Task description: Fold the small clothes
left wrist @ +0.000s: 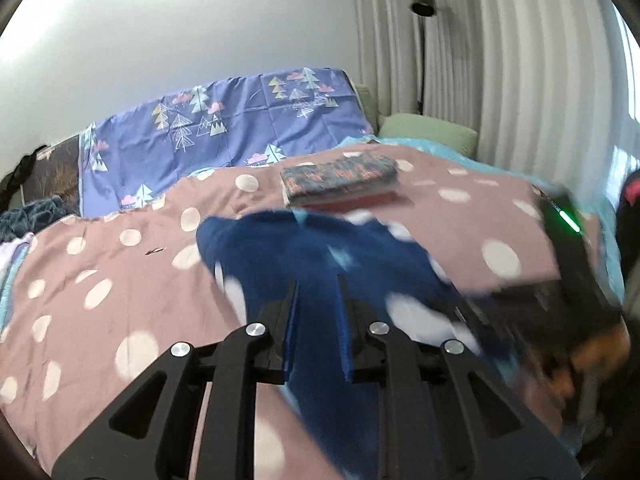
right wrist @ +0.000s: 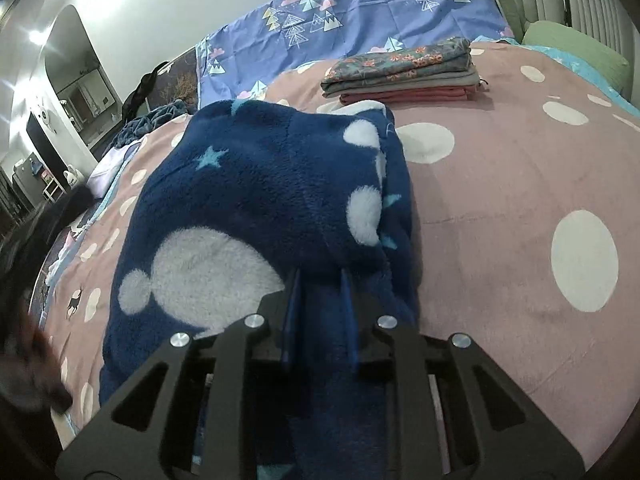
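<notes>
A dark blue fleece garment (right wrist: pixel 256 184) with white blobs and pale stars lies on the pink dotted bedspread (right wrist: pixel 500 184). My right gripper (right wrist: pixel 320 276) is shut on a fold of it at the near edge. In the left wrist view the same blue fleece garment (left wrist: pixel 288 248) is blurred, and my left gripper (left wrist: pixel 318 284) is shut on another part of its edge. The other gripper (left wrist: pixel 560 280) shows as a dark blur with a green light at the right of that view. A stack of folded clothes (right wrist: pixel 404 72) sits further back on the bed.
A purple pillowcase with tree prints (left wrist: pixel 224 128) stands against the wall at the head of the bed. A green cushion (left wrist: pixel 428 128) lies by the white curtain (left wrist: pixel 500 60). Crumpled clothes (right wrist: pixel 156 120) are piled at the left edge. A mirror and shelves (right wrist: pixel 68 92) are far left.
</notes>
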Action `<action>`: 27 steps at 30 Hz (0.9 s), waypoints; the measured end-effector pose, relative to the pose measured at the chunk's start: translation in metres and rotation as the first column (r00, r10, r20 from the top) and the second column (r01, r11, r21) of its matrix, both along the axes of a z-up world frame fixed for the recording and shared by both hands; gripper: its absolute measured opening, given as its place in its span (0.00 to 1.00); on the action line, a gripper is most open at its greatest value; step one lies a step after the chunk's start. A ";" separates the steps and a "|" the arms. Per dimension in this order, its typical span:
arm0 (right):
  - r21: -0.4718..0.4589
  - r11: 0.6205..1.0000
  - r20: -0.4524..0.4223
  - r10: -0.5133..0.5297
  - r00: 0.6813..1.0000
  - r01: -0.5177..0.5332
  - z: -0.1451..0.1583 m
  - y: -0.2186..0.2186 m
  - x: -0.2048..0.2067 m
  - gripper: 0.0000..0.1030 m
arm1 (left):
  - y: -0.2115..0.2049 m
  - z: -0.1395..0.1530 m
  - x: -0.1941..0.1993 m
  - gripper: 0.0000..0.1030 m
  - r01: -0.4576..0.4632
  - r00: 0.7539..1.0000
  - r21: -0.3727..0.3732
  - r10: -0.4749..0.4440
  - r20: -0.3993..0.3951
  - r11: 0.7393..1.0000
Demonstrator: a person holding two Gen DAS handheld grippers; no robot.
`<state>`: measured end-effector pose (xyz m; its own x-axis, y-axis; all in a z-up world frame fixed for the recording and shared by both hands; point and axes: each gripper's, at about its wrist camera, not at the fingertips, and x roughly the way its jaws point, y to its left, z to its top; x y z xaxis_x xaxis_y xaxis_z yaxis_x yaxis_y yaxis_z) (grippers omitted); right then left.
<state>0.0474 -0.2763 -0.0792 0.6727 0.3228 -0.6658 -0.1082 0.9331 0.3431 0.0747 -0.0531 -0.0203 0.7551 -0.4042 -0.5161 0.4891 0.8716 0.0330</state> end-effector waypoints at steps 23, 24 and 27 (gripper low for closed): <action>-0.161 0.981 -0.076 0.095 0.993 -0.106 0.006 0.020 0.111 0.23 | 0.001 -0.078 0.168 0.42 -0.057 0.976 0.110 0.079 -0.203 0.992; -0.147 0.984 -0.054 0.090 0.994 -0.097 -0.007 0.017 0.111 0.23 | 0.004 -0.086 0.169 0.42 -0.059 0.979 0.055 0.068 -0.192 0.997; -0.103 0.992 -0.037 0.071 0.997 -0.074 -0.005 0.009 0.106 0.23 | 0.003 -0.084 0.169 0.42 -0.075 0.978 0.024 0.079 -0.195 0.997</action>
